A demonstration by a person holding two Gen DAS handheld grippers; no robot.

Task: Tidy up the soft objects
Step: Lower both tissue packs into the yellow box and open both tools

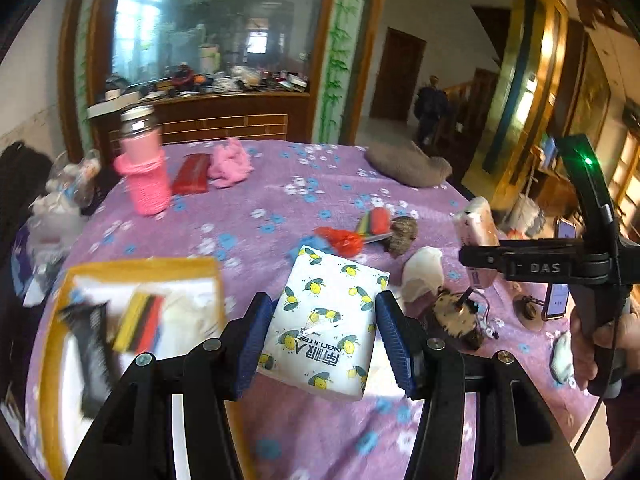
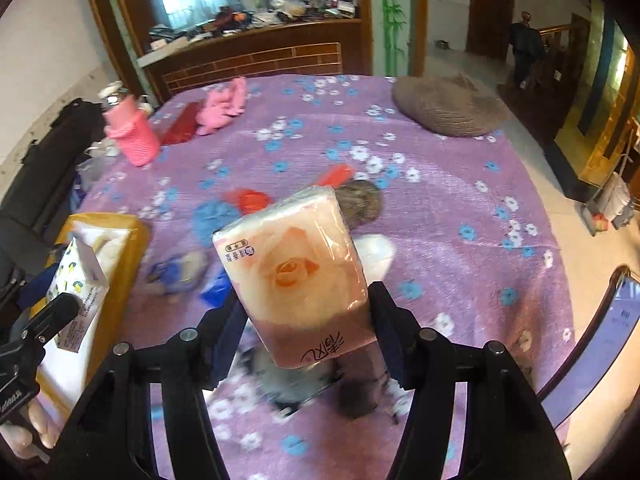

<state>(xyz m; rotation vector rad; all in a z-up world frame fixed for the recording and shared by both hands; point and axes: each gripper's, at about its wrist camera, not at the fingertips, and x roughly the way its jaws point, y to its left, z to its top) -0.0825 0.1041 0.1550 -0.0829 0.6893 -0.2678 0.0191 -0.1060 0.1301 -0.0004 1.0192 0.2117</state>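
My left gripper (image 1: 322, 304) is shut on a white tissue pack with lemon prints (image 1: 320, 344), held above the purple floral cloth (image 1: 280, 208). The same pack (image 2: 76, 276) shows in the right wrist view over the yellow-rimmed box (image 2: 120, 224). My right gripper (image 2: 306, 294) is shut on a pink tissue pack with a rose print (image 2: 292, 256), lifted off the cloth. In the left wrist view that pink pack (image 1: 478, 232) hangs at the right. The yellow-rimmed box (image 1: 140, 266) at the left holds a black packet and a yellow and red item.
A pink knitted bottle (image 1: 146, 176), a red pack (image 1: 191, 174) and a pink plush (image 1: 230, 162) stand at the back left. A grey knitted cushion (image 1: 408, 164) lies at the back right. A red bag (image 1: 340, 240), a brown fuzzy ball (image 1: 402, 234) and a phone (image 1: 558, 300) lie nearer.
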